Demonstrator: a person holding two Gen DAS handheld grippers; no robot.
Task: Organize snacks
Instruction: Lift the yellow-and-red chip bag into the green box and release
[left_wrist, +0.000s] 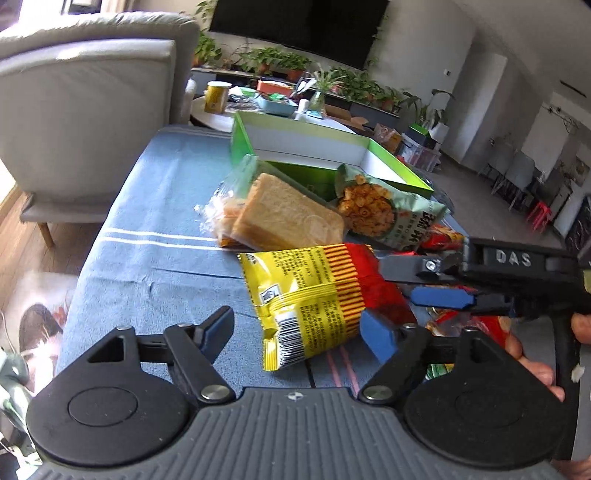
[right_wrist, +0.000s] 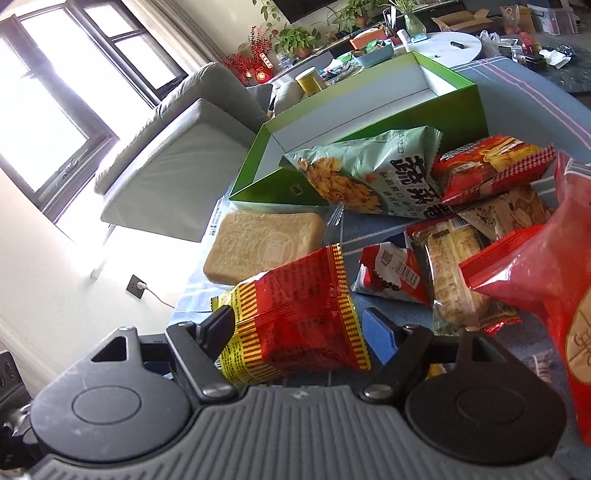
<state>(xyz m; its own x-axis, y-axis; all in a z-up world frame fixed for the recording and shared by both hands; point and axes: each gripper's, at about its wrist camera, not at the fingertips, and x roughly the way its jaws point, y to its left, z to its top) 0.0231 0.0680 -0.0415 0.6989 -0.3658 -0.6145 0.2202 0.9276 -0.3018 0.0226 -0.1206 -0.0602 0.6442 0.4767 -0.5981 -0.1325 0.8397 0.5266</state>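
Note:
A yellow-and-red snack packet (left_wrist: 314, 299) (right_wrist: 295, 317) sits between the fingers of both grippers. My right gripper (right_wrist: 299, 332) is shut on its red end; in the left wrist view it reaches in from the right (left_wrist: 402, 284). My left gripper (left_wrist: 299, 332) is open around the packet's yellow end, not pressing it. Behind lie a wrapped bread slab (left_wrist: 284, 218) (right_wrist: 262, 243), a green chip bag (left_wrist: 384, 210) (right_wrist: 373, 173) and an open, empty green box (left_wrist: 332, 147) (right_wrist: 369, 107).
Several more red snack packs (right_wrist: 491, 166) and a large red bag (right_wrist: 554, 280) lie at the right on the blue cloth (left_wrist: 155, 221). A grey armchair (left_wrist: 88, 110) stands at left. A white round table (right_wrist: 443, 44) with clutter is behind the box.

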